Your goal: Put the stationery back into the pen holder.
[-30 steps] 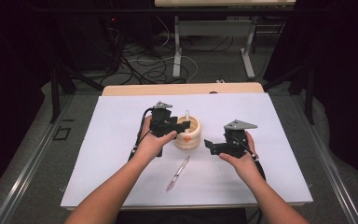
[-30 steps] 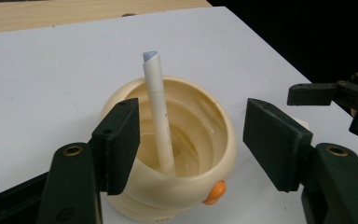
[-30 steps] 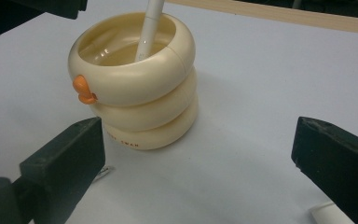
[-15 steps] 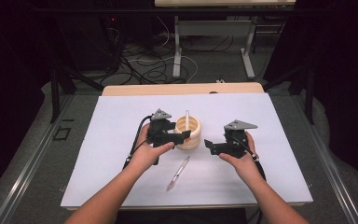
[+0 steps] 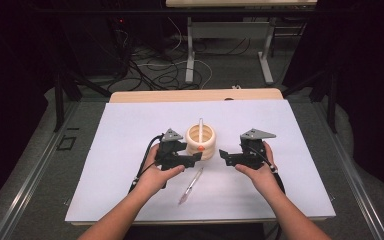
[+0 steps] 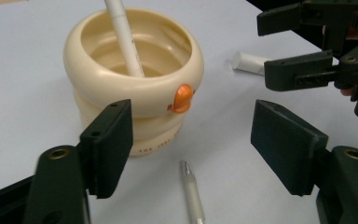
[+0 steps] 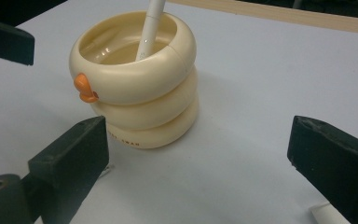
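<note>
We see our right gripper (image 7: 200,158) with its two black jaws rising from the bottom corners of the frame, one at lower left and one at lower right, set wide apart with nothing between them but the white table surface (image 7: 242,93). In the upper left of centre stands a cream holder (image 7: 140,84) shaped like three stacked rings, with a small orange beak (image 7: 85,88) on its left side. A white pen (image 7: 151,25) leans inside it, its top running out of the frame. Dark parts of the other gripper (image 7: 4,44) show at the left edge. A wooden table edge (image 7: 307,18) crosses the upper right.
</note>
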Demonstrator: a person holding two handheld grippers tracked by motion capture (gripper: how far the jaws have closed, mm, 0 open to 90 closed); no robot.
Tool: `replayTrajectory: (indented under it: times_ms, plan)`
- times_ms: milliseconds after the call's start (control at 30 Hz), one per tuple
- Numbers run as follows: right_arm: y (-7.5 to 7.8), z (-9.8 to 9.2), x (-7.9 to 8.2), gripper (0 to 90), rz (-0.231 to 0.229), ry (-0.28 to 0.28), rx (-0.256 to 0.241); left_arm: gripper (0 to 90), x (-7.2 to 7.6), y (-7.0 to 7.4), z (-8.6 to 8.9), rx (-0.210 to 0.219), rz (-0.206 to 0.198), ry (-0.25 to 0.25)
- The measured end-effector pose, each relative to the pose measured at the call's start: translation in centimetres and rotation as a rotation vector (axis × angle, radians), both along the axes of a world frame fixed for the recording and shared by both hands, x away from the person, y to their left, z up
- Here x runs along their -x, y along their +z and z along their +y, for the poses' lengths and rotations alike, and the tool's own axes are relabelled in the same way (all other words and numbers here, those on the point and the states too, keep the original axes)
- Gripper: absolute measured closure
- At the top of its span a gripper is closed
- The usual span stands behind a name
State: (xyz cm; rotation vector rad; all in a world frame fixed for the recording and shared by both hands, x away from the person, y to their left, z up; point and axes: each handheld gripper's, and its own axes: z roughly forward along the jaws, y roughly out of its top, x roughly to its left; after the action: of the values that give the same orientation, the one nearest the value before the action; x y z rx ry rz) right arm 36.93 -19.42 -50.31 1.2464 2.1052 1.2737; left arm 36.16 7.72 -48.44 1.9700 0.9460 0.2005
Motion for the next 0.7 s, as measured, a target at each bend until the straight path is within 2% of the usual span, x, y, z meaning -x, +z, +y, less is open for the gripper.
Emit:
replayTrajectory:
  times_ms: [33, 167, 300, 367, 467, 567, 700]
  plan:
    - [0.0, 0.0, 0.0, 5.1, 0.001, 0.002, 0.001, 31.4, 0.1, -0.2, 0.0, 0.009, 0.014, 0.003]
    - [0.0, 0.1, 0.0, 5.3, -0.004, 0.001, 0.002, 33.5, 0.5, -0.6, 0.1, -0.012, 0.043, -0.004]
    - [-0.1, 0.1, 0.0, 5.5, -0.001, 0.002, 0.004, 36.9, 0.7, -1.0, 0.0, -0.017, 0.055, -0.003]
    - [0.0, 0.1, 0.0, 5.6, -0.002, 0.002, 0.004, 38.7, 0.8, -1.3, -0.1, -0.02, 0.076, 0.004]
    - [-0.1, 0.0, 0.0, 5.7, -0.002, 0.003, 0.004, 41.6, 0.8, -1.6, 0.1, -0.045, 0.104, -0.011]
    - [0.0, 0.0, 0.0, 5.9, -0.003, 0.006, 0.002, 44.5, 1.0, -1.9, 0.1, -0.038, 0.134, -0.001]
    - [0.0, 0.0, 0.1, 6.1, -0.003, 0.006, -0.002, 48.4, 0.9, -2.4, 0.3, -0.061, 0.176, -0.009]
